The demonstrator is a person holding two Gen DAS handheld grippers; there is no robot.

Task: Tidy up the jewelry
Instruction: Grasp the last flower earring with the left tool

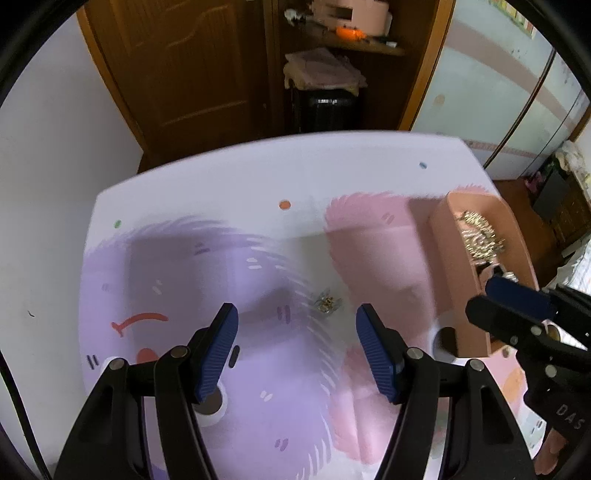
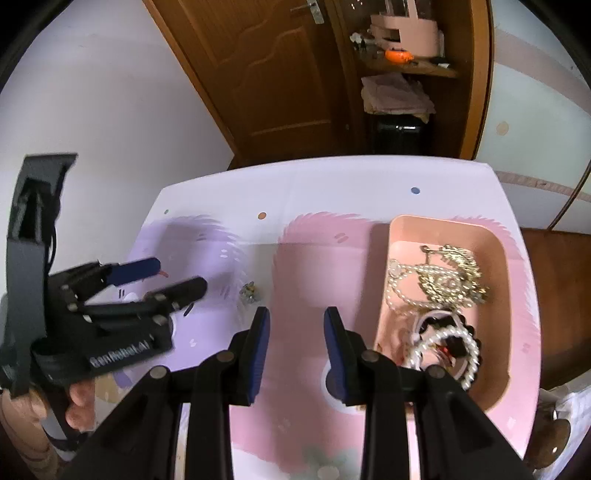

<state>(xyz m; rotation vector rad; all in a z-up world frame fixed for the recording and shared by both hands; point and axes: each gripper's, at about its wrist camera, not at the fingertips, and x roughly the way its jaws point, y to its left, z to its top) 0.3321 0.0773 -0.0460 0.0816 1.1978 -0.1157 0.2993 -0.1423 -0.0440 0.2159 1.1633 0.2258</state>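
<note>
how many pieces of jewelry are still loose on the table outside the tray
1: a small gold piece on the purple print, left of the pink tray, ahead of the open left gripper. Blur may hide others.

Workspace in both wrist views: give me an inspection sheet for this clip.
Surface: table covered by a white mat with purple and pink cartoon prints.
Job's things: pink tray at the right holds gold chains, pearl strands and dark beads; one small gold piece lies loose on the mat, apart from the tray.
Clutter: nothing seen.
Grippers: left gripper open and empty near the loose piece; right gripper open and empty beside the tray.
Cables: dark cable at the left edge.
Surroundings: wooden door, shelf with pink containers.
</note>
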